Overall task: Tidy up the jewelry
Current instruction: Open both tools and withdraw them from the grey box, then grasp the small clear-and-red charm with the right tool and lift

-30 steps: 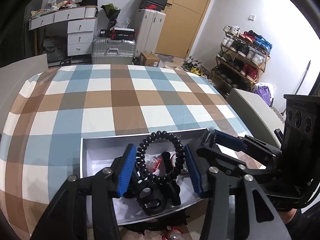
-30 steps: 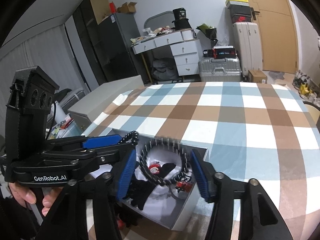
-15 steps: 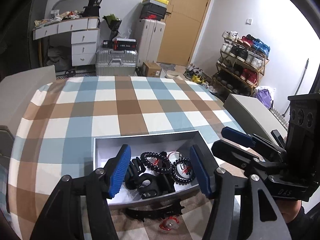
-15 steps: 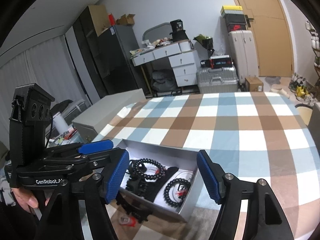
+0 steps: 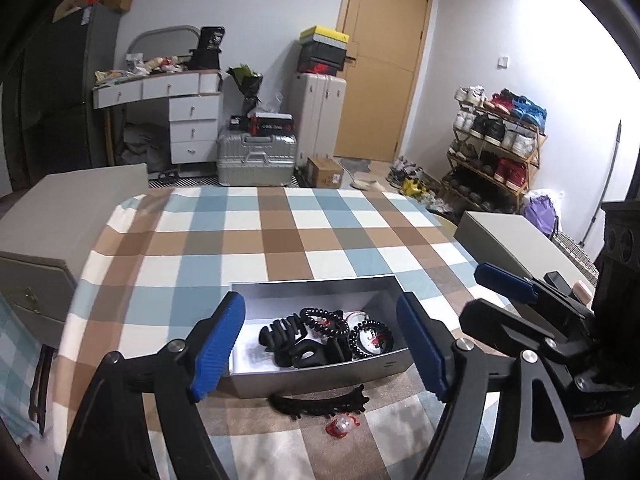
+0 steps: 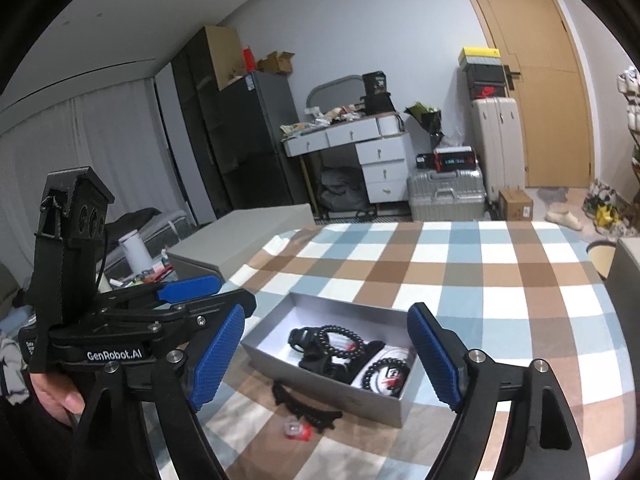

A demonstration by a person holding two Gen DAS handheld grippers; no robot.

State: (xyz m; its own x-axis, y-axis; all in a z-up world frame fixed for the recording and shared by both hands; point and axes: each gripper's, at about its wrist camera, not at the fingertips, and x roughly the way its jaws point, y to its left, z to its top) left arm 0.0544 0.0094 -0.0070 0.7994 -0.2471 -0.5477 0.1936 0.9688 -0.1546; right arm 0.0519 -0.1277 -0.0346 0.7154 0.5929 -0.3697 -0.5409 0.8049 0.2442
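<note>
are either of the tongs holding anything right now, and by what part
Nothing is held: the left tongs and right tongs are both opening, empty.

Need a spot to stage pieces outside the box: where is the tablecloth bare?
Bare: the checked cloth beyond the grey box, toward the far edge. Crowded: the strip in front, with the black comb clip and small red piece.
</note>
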